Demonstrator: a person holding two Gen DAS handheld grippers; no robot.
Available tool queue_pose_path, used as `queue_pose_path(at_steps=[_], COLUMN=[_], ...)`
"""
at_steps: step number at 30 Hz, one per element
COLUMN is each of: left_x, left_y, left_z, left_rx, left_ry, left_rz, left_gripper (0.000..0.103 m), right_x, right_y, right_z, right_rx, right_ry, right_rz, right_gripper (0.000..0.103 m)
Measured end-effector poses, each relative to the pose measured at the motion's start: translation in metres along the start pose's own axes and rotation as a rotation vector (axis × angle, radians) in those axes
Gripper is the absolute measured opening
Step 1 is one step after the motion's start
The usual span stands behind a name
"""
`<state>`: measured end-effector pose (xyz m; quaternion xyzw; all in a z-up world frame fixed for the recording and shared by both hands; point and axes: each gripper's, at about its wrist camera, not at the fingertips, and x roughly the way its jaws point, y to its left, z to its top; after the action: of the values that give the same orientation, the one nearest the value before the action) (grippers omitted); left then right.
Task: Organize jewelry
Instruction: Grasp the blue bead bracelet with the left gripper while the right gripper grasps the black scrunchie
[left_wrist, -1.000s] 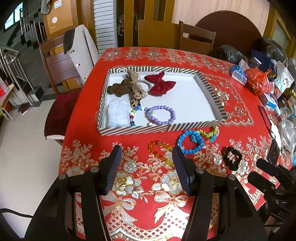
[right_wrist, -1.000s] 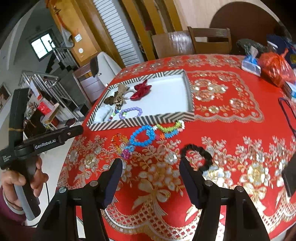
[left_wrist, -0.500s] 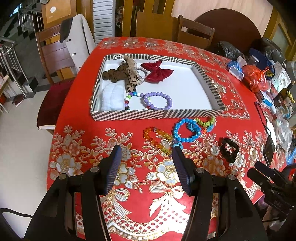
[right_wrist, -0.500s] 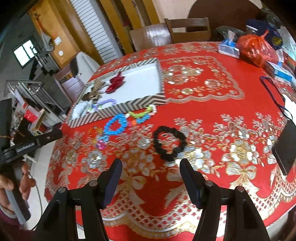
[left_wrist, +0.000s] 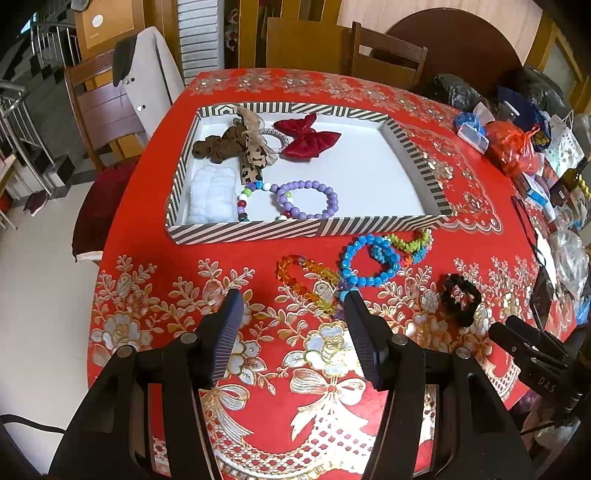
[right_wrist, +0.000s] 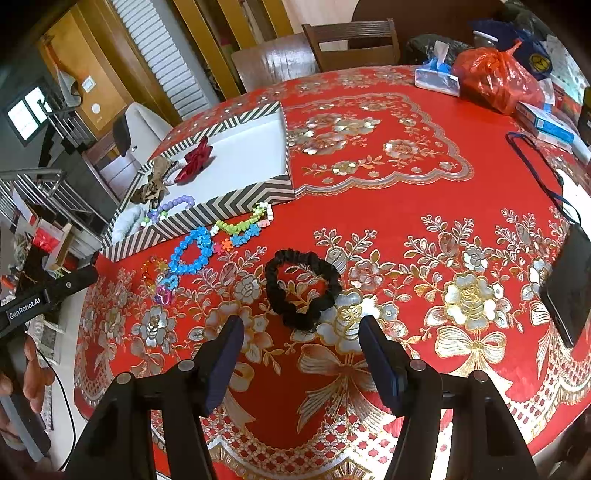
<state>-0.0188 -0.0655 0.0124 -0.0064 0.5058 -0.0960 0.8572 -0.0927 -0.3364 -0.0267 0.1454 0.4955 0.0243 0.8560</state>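
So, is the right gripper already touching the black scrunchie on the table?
Apart. In the right wrist view the right gripper is open, and red tablecloth shows between both fingertips and the black scrunchie, which lies just ahead of them.
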Motion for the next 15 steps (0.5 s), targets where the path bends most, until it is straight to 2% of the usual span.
queue_pose_path(at_steps=[9,15], left_x=[0.01,0.023], left_y=[-0.005,-0.003], left_z=[0.005,0.019], left_rx=[-0.001,0.01], left_ry=[0.017,0.064], left_rz=[-0.014,-0.115], left_gripper=[0.056,0.056], right_x=[0.008,0.016], right_y=[-0.004,-0.01], right_z=[0.007,0.016], right_rx=[0.003,0.003], right_ry=[0.013,0.017], right_rz=[0.0,-0.007], right_gripper=[0.062,0.062])
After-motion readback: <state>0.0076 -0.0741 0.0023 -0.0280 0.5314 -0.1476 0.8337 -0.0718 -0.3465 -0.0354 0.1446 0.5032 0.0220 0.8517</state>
